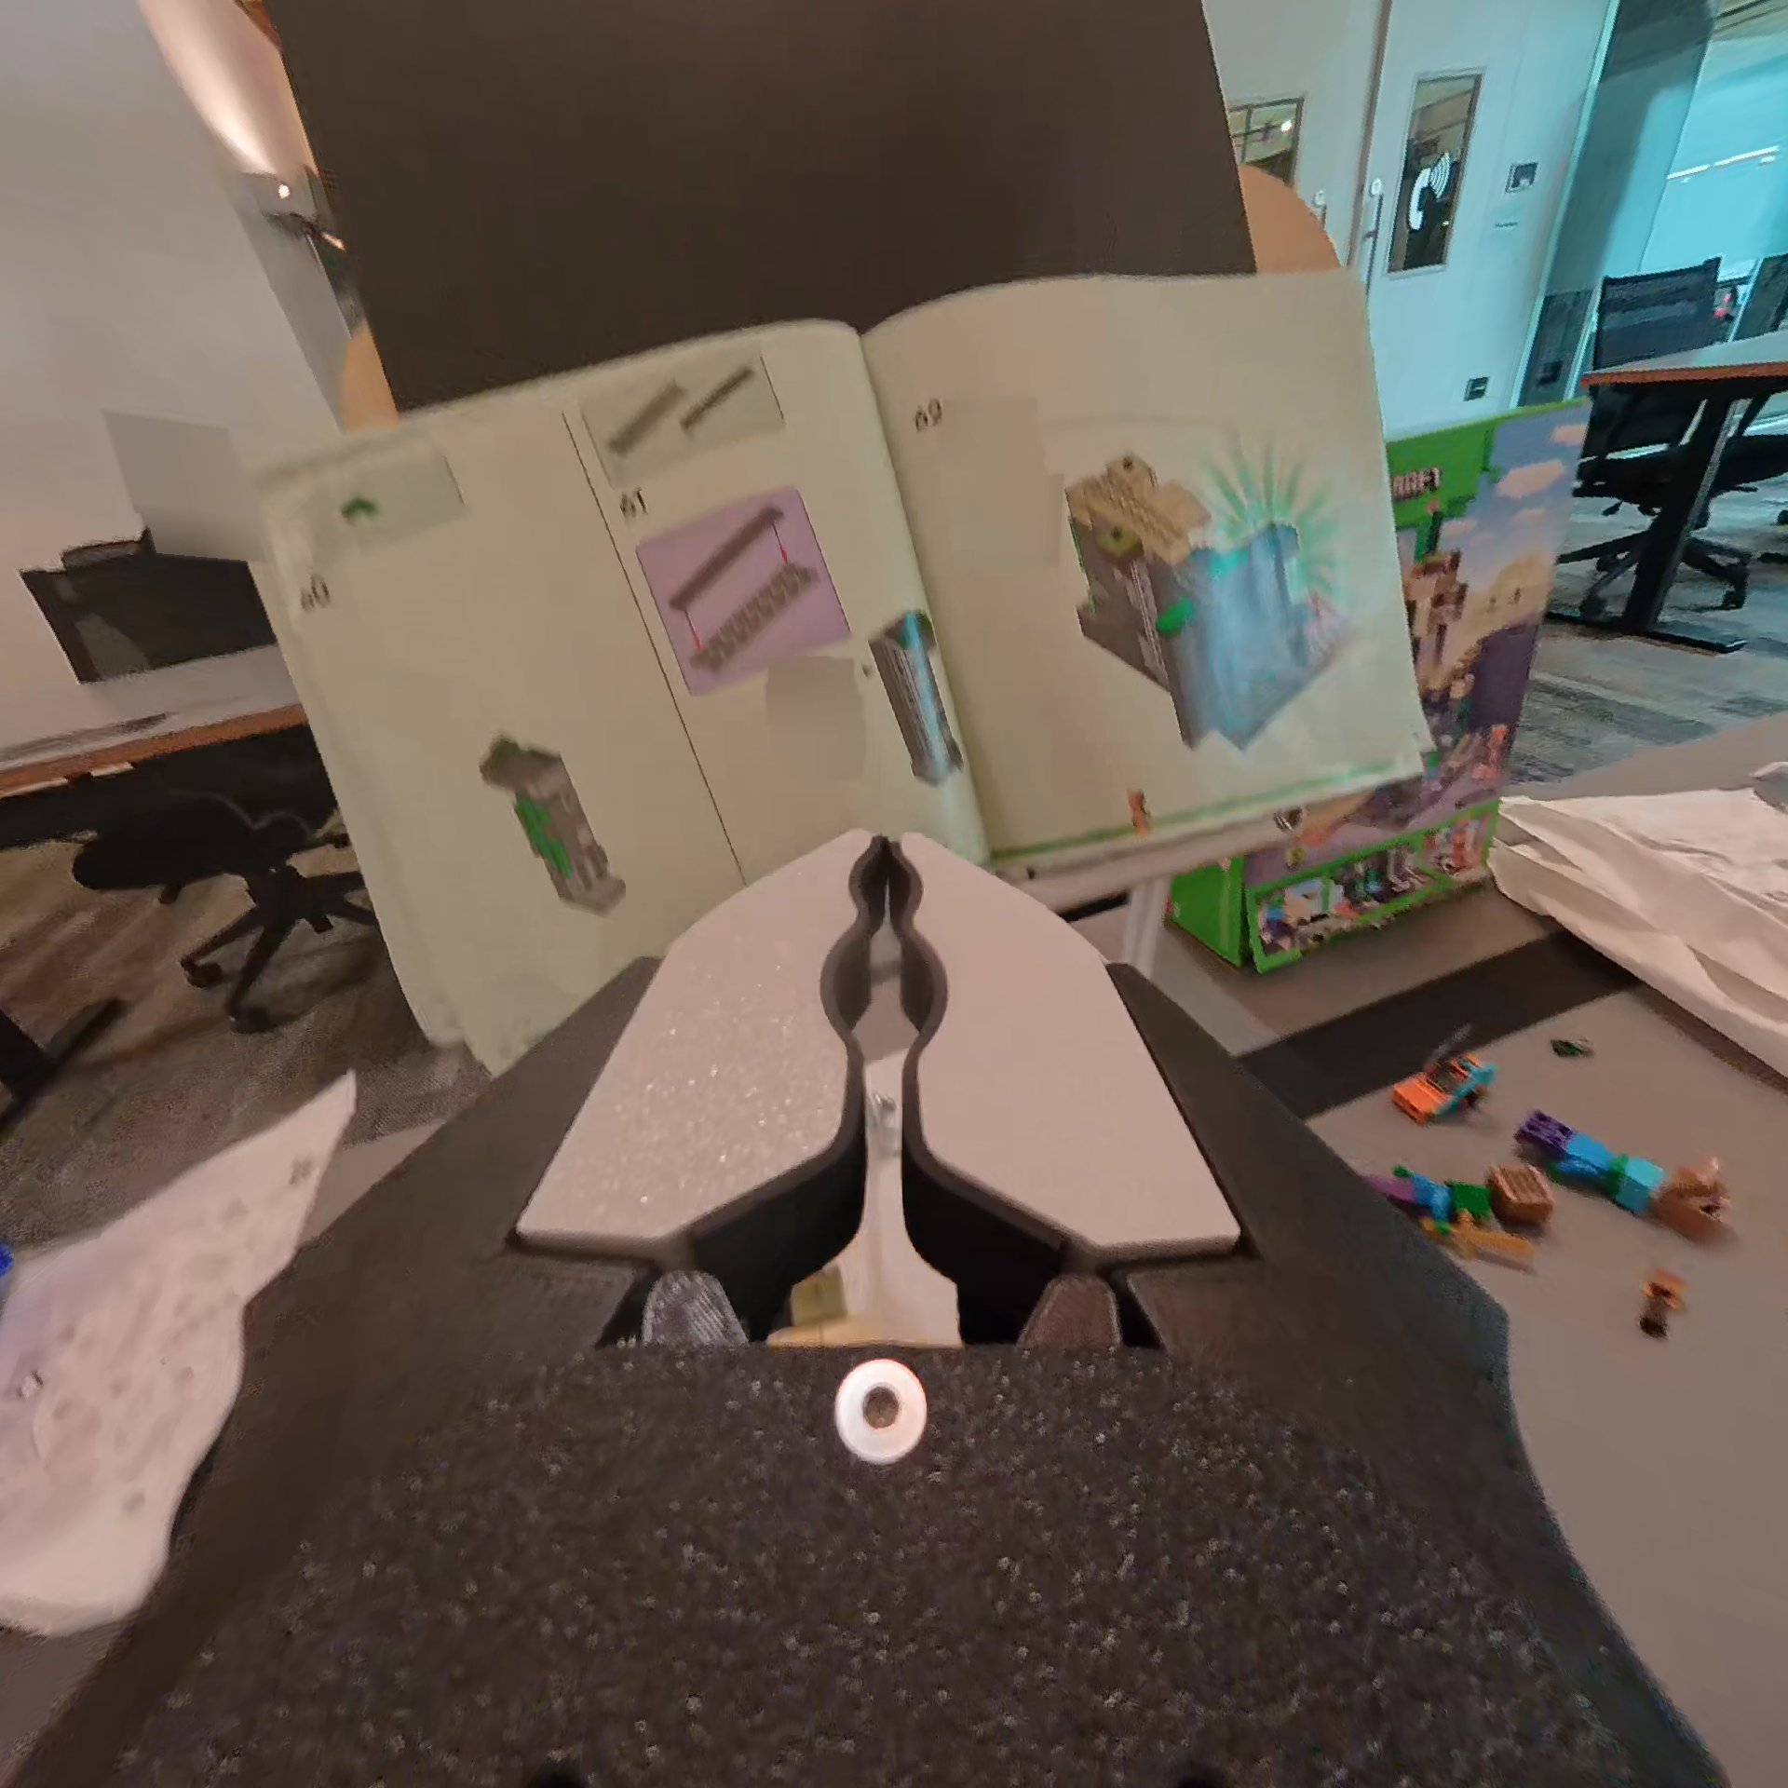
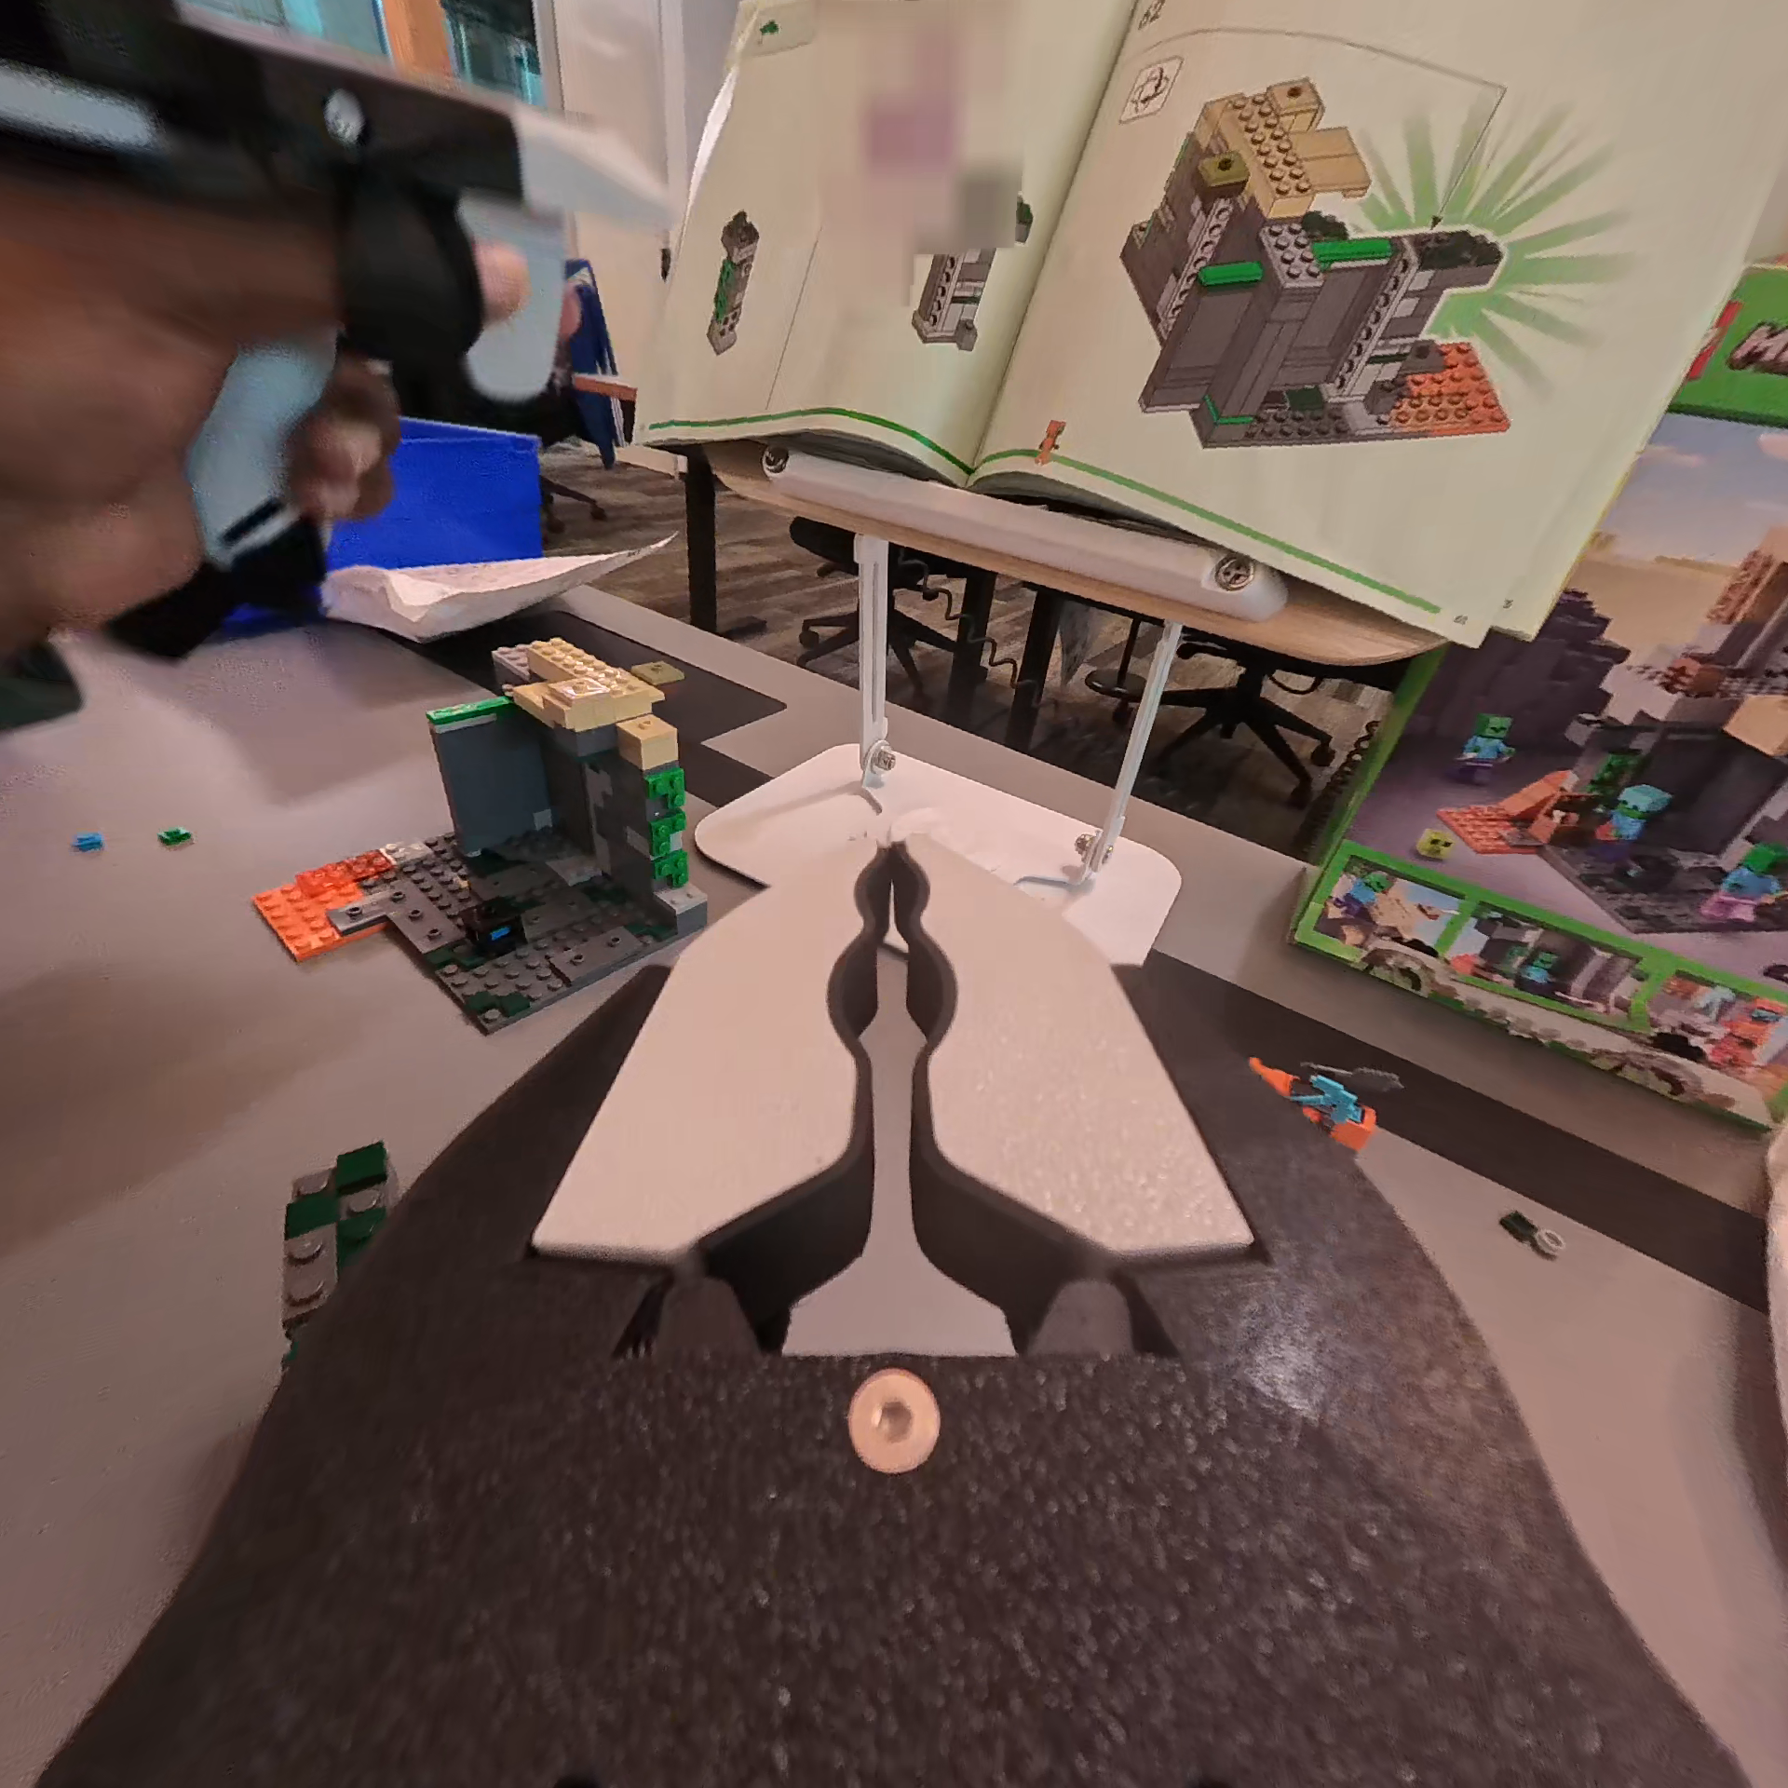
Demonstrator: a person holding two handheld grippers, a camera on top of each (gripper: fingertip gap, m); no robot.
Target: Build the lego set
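Note:
My left gripper (image 1: 887,851) is shut and empty, raised in front of the open instruction booklet (image 1: 832,600). My right gripper (image 2: 895,856) is shut and empty, low over the grey table, pointing at the booklet stand's white base (image 2: 968,822). The partly built grey, tan and green lego model (image 2: 542,822) stands on its grey and orange plates to the left of the right gripper. The left gripper and the hand holding it show blurred at the upper left of the right wrist view (image 2: 319,271). A small dark green and grey lego piece (image 2: 334,1229) lies by the right gripper's left side.
The green lego box (image 2: 1567,774) stands at the right. Loose minifigures and small pieces (image 1: 1587,1180) lie on the table at the right. An orange and blue piece (image 2: 1326,1103) lies near the box. White paper bags (image 1: 1664,890) and a blue bin (image 2: 445,503) sit at the table's sides.

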